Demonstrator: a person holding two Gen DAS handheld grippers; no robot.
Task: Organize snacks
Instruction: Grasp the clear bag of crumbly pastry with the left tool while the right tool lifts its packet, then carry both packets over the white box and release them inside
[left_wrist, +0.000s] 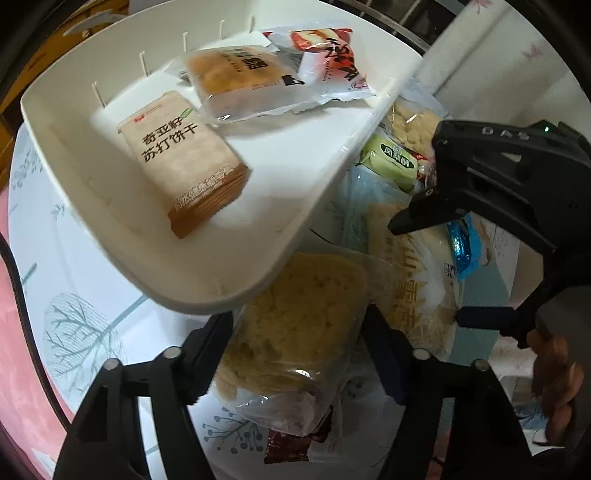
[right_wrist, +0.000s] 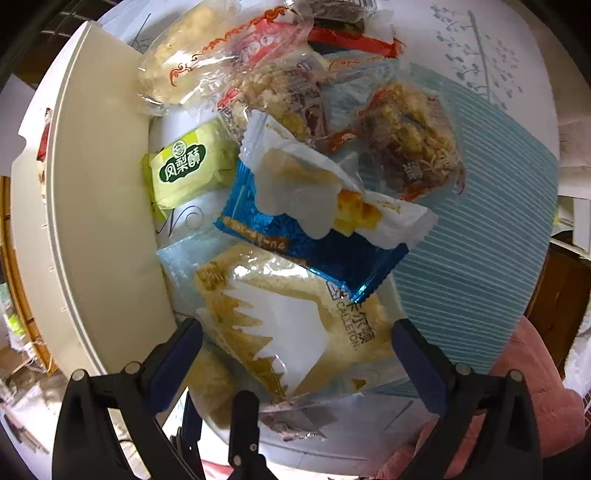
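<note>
I see my left tool (left_wrist: 295, 354) with its fingers spread around a clear-wrapped crumbly yellow cake (left_wrist: 291, 325), which lies on the tabletop (left_wrist: 92, 302) against the near rim of the white plastic tray (left_wrist: 258, 266). The tray holds a brown cracker packet (left_wrist: 184, 162) and two further snack packs. My right tool (right_wrist: 295, 345) is spread wide over a white-and-gold bread pack (right_wrist: 295, 325), under a blue-and-white pastry wrapper (right_wrist: 314, 218). A green pineapple-cake packet (right_wrist: 184, 166) lies beside the tray wall.

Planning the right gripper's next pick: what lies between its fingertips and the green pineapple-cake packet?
In the right wrist view, between the right gripper and the green packet lie the white-and-gold Calleton packet and bare table.
</note>
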